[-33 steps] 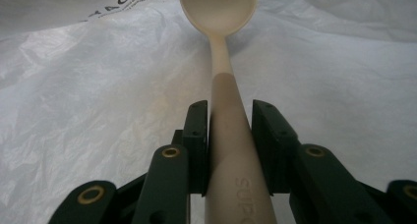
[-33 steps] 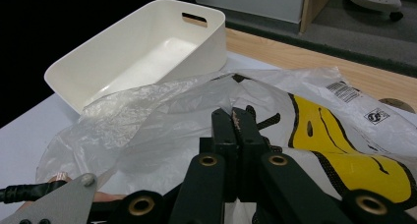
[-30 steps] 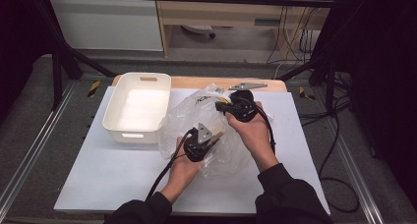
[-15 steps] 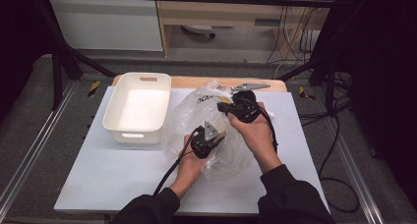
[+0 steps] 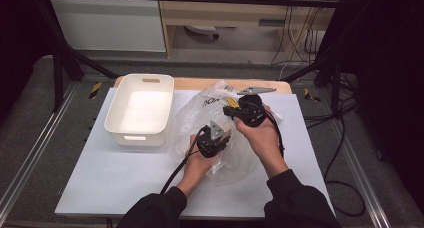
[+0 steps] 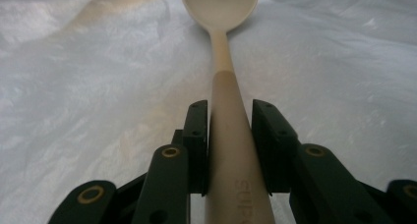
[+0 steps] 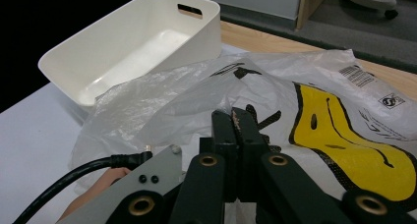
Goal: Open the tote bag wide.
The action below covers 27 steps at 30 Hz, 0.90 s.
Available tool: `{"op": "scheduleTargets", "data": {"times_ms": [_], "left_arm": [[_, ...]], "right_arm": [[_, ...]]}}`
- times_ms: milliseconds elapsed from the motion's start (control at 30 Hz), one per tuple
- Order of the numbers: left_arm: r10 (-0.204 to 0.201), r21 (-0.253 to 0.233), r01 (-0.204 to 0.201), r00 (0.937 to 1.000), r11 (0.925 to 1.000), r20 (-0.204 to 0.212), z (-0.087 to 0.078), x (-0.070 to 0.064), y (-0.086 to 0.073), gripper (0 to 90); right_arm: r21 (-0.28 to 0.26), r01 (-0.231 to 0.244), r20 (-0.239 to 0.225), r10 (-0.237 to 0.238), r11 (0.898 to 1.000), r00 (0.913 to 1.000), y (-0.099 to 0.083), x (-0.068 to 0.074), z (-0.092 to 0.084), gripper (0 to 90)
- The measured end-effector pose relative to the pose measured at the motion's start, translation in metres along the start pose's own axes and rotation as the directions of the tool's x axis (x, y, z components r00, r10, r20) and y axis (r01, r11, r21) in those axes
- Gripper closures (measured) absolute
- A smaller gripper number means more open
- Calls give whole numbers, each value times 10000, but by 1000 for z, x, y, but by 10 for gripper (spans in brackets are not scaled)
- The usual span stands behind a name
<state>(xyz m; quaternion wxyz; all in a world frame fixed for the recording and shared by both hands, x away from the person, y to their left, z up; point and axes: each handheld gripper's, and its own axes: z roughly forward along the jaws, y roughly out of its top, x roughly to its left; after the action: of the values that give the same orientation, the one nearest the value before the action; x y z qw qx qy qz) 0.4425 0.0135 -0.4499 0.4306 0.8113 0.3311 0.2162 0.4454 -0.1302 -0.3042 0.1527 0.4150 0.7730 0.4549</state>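
A clear plastic bag [image 5: 197, 115] with a yellow print [image 7: 344, 135] lies crumpled at the table's middle. My right gripper [image 5: 228, 109] [image 7: 235, 115] is shut on a fold of the bag's edge and holds it up. My left gripper [image 5: 225, 134] [image 6: 229, 106] reaches into the bag beside it, jaws closed on the handle of a cream plastic spoon [image 6: 223, 62]. The spoon's bowl points away from me, with bag film under and around it. The left gripper's grey plate [image 7: 142, 182] and cable lie just below the right jaws.
A white rectangular bin [image 5: 112, 119] [image 7: 206, 5] stands empty on the white table sheet [image 5: 100, 178], left of the bag. A grey three-cornered plate [image 5: 256, 90] lies at the table's far edge. Cables hang off the right side.
My left hand has shifted slightly right and down, closer to the right hand and further into the bag. The right hand has stayed still.
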Motion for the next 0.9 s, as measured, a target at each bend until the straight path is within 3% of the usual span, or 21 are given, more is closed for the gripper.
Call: {"op": "scheduleTargets", "data": {"times_ms": [100,167,233,333,433,567,667,733,900], "left_arm": [[-49,565,49,10000,9984,-1,6,0,-5,687],[120,561,-117,9999,9984,-52,5,-2,-5,687],[-51,432,51,10000,9991,5,6,-2,-4,687],[35,508,-32,10000,9987,-49,7,-3,-3,688],[-225,539,222,9997,9983,58,11,-3,-1,687],[-200,933,202,9998,9954,-37,12,-5,-1,684],[-351,1118,353,9994,9931,-40,9,-4,-2,565],[-281,987,292,9995,9947,-127,3,-4,-3,501],[-418,585,418,9991,9974,-6,-13,1,-8,427]], "right_arm": [[13,17,-1,-17,10000,10000,0,1,0,900],[-24,41,6,-41,10000,10000,1,1,-1,900],[-43,17,28,-17,10000,10000,1,0,-3,900],[-103,-45,27,46,9999,10000,1,-1,-4,900],[-108,-49,8,49,9999,10000,1,-1,-5,900],[-89,-42,-5,42,10000,10000,0,-1,-6,900],[-21,-46,-4,46,10000,10000,0,-2,-5,900],[-21,-56,-17,56,10000,10000,0,-2,-5,900],[-12,-114,-39,114,9999,9999,-1,-4,-2,900]]}}
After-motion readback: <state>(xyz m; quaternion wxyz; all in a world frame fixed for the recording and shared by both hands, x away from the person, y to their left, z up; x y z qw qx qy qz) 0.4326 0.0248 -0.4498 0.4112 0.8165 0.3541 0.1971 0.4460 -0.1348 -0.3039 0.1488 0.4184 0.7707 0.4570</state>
